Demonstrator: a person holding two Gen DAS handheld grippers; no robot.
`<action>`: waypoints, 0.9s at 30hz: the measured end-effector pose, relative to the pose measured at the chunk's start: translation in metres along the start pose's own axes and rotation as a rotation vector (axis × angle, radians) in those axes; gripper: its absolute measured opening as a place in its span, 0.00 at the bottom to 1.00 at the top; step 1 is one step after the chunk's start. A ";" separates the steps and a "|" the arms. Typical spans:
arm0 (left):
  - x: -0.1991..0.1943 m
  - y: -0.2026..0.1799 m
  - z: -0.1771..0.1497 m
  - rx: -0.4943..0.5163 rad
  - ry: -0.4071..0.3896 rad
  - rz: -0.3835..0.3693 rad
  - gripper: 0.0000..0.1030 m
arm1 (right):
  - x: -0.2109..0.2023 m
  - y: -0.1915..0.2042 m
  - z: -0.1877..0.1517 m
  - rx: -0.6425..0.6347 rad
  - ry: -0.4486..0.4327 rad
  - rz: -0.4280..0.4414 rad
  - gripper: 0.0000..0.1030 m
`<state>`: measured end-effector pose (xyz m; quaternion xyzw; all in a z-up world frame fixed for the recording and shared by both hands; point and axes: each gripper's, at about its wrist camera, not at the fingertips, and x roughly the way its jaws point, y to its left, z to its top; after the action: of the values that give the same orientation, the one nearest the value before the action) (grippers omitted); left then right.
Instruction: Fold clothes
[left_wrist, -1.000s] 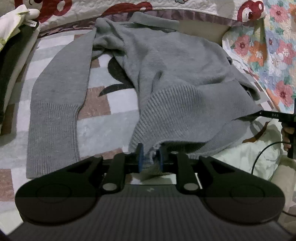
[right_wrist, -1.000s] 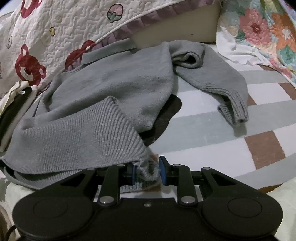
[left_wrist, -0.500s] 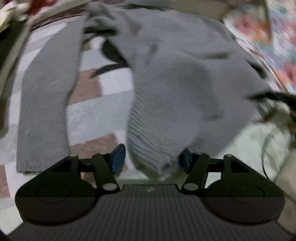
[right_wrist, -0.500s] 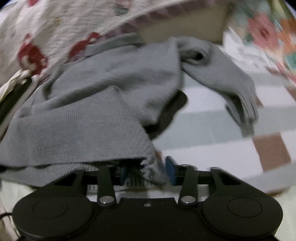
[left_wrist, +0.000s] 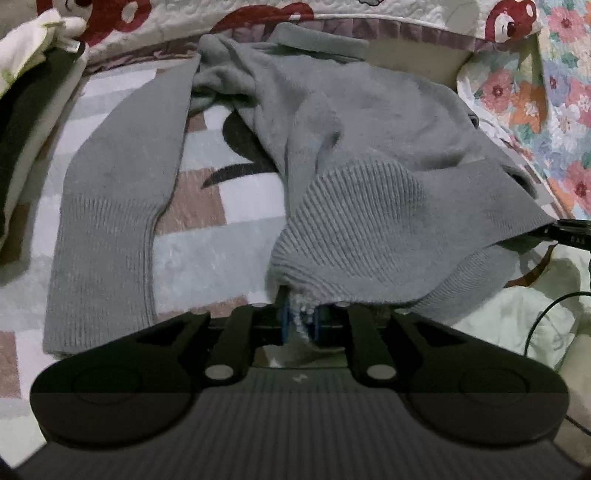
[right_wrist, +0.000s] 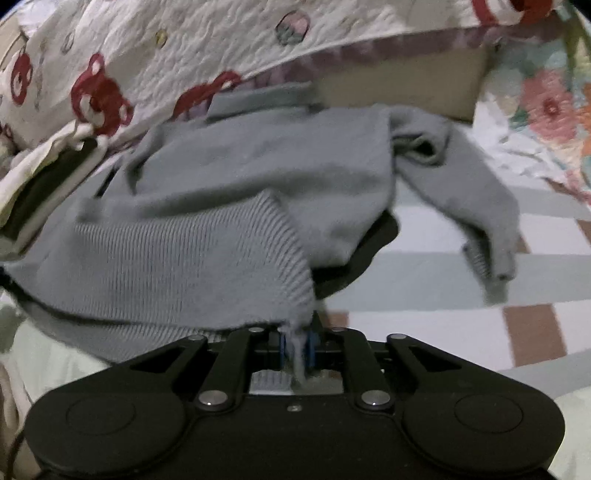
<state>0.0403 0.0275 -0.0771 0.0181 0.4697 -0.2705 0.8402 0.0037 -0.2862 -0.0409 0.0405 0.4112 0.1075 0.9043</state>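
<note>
A: Where is the gray sweater (left_wrist: 369, 122)?

B: It lies on the bed (left_wrist: 207, 254), on a checked blanket. The collar (left_wrist: 317, 38) is at the far end, by the bear quilt (right_wrist: 221, 48). The ribbed bottom edge is at the near end, by the fingers.

A: What is the left gripper (left_wrist: 300, 323) doing?

B: Its fingers are pinched almost together on the left corner of the ribbed edge. A bit of gray knit sticks out between the blue pads.

A: And the right gripper (right_wrist: 295, 349)?

B: The same. Its fingers are squeezed on the right corner of that edge. Gray knit hangs down between them.

A: So which way does the sweater go from the fingers?

B: It runs straight away from both grippers, from the bottom edge up to the collar. Each gripper has the corner on its own side. I think the next move is to carry the bottom edge forward, toward the collar.

A: Anything in the way?

B: One sleeve (left_wrist: 110, 206) lies flat out to the left. The other sleeve (right_wrist: 469, 192) sticks out to the right. Neither is tucked in, so they may flop outside the fold.
</note>
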 end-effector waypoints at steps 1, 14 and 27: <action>0.001 0.001 0.001 0.002 0.000 0.005 0.24 | 0.001 0.001 -0.002 -0.013 -0.004 0.000 0.20; -0.018 -0.007 0.020 -0.025 -0.054 0.005 0.04 | -0.008 -0.026 -0.005 0.157 -0.086 -0.079 0.08; -0.093 -0.029 0.006 0.025 -0.161 0.014 0.04 | -0.103 -0.028 -0.039 0.237 -0.211 -0.184 0.03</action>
<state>-0.0074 0.0419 0.0068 0.0099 0.3972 -0.2710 0.8768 -0.0869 -0.3374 0.0051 0.1202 0.3258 -0.0301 0.9373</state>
